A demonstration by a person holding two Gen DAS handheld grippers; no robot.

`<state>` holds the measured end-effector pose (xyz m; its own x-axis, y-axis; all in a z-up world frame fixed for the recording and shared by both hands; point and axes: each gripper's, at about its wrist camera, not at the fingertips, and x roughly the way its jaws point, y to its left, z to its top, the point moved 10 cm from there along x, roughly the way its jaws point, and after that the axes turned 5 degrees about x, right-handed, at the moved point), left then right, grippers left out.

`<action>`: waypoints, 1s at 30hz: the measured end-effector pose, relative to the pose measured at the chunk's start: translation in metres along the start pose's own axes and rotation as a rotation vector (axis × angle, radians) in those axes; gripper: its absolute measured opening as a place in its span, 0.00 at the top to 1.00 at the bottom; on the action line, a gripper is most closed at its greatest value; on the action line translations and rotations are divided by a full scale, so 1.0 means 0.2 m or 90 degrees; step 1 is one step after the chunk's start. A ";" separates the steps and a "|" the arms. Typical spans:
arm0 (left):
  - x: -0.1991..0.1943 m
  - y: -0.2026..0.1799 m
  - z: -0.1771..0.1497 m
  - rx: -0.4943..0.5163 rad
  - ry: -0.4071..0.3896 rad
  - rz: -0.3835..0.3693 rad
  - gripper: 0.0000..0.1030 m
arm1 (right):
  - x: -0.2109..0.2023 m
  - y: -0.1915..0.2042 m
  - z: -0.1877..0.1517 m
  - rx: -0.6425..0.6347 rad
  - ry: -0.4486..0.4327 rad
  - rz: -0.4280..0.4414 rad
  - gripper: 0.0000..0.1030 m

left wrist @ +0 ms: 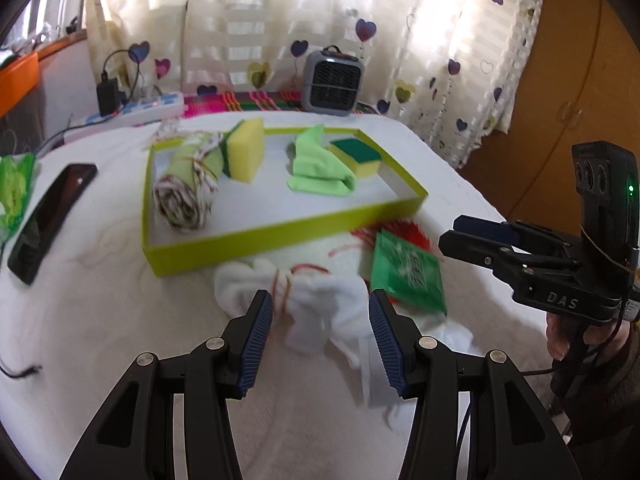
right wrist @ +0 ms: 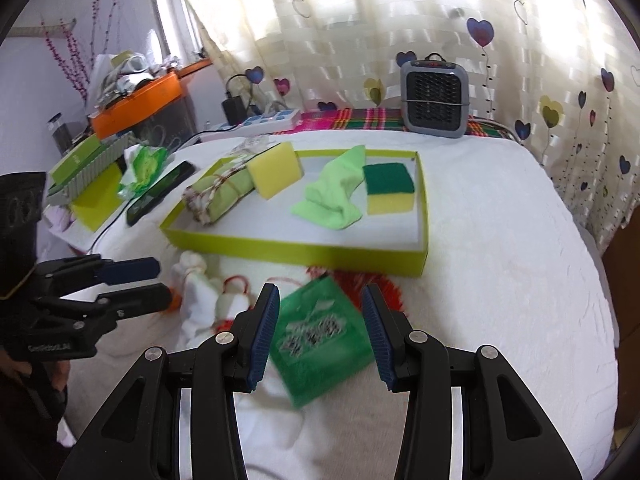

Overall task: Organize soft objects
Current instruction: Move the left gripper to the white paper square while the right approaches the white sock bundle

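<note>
A lime-green tray [left wrist: 280, 233] [right wrist: 300, 250] lies on the white bed. It holds a rolled patterned cloth [left wrist: 186, 186] [right wrist: 218, 196], a yellow sponge [left wrist: 245, 152] [right wrist: 276, 174], a light green cloth [left wrist: 320, 168] [right wrist: 332, 196] and a green-topped sponge [left wrist: 357, 156] [right wrist: 389, 188]. In front of the tray lie a white cloth tied with red string [left wrist: 316, 304] [right wrist: 200, 292] and a green packet [left wrist: 408, 274] [right wrist: 320, 332]. My left gripper [left wrist: 320, 320] [right wrist: 160, 280] hangs open over the white cloth. My right gripper [right wrist: 320, 320] [left wrist: 450, 232] hangs open over the green packet.
A black phone [left wrist: 48, 220] [right wrist: 160, 192] and a green wrapper [left wrist: 16, 188] [right wrist: 144, 164] lie left of the tray. A grey heater [left wrist: 334, 80] [right wrist: 434, 96] and a power strip [left wrist: 136, 110] [right wrist: 272, 118] stand at the back by the curtain. A red-fringed thing [right wrist: 372, 284] lies under the packet.
</note>
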<state>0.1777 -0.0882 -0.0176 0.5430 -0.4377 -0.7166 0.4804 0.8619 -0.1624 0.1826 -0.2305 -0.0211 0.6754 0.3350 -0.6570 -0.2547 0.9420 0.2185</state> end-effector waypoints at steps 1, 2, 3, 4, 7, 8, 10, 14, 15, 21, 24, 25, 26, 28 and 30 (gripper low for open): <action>0.00 -0.01 -0.02 0.003 0.005 -0.005 0.52 | -0.01 0.01 -0.02 -0.003 0.002 0.008 0.57; -0.01 -0.02 -0.04 0.006 0.008 -0.010 0.52 | -0.02 0.03 -0.05 -0.006 0.006 0.019 0.57; -0.01 -0.04 -0.06 0.010 0.012 -0.016 0.52 | -0.02 0.04 -0.07 -0.009 0.010 0.025 0.57; -0.01 -0.05 -0.07 0.012 0.016 -0.021 0.52 | -0.02 0.05 -0.09 -0.013 0.015 0.030 0.57; 0.00 -0.12 -0.11 0.022 0.025 -0.049 0.52 | -0.02 0.07 -0.16 -0.019 0.030 0.038 0.57; 0.00 -0.14 -0.13 0.026 0.029 -0.058 0.52 | -0.02 0.08 -0.18 -0.017 0.031 0.041 0.57; 0.01 -0.18 -0.16 0.030 0.036 -0.066 0.51 | -0.03 0.09 -0.19 -0.010 0.032 0.049 0.57; 0.02 -0.23 -0.18 0.033 0.046 -0.078 0.47 | -0.04 0.09 -0.22 -0.006 0.031 0.048 0.57; 0.03 -0.24 -0.19 0.030 0.049 -0.080 0.46 | -0.05 0.09 -0.23 -0.003 0.030 0.049 0.57; 0.06 -0.25 -0.21 0.023 0.059 -0.078 0.45 | -0.06 0.07 -0.26 0.005 0.028 0.044 0.57; 0.08 -0.26 -0.21 0.024 0.063 -0.068 0.45 | -0.06 0.06 -0.27 0.012 0.029 0.045 0.57; 0.09 -0.25 -0.21 0.021 0.067 -0.063 0.45 | -0.06 0.06 -0.27 0.014 0.030 0.045 0.57; 0.10 -0.25 -0.22 0.015 0.069 -0.060 0.45 | -0.06 0.06 -0.27 0.015 0.030 0.046 0.57; 0.11 -0.24 -0.21 0.008 0.068 -0.060 0.45 | -0.06 0.06 -0.28 0.015 0.030 0.048 0.57; 0.11 -0.25 -0.21 0.012 0.067 -0.054 0.45 | -0.06 0.06 -0.28 0.013 0.030 0.049 0.57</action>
<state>0.1362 -0.1295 -0.0536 0.4250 -0.4790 -0.7680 0.5351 0.8173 -0.2136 0.1330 -0.2233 -0.0516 0.6213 0.4060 -0.6701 -0.2899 0.9137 0.2848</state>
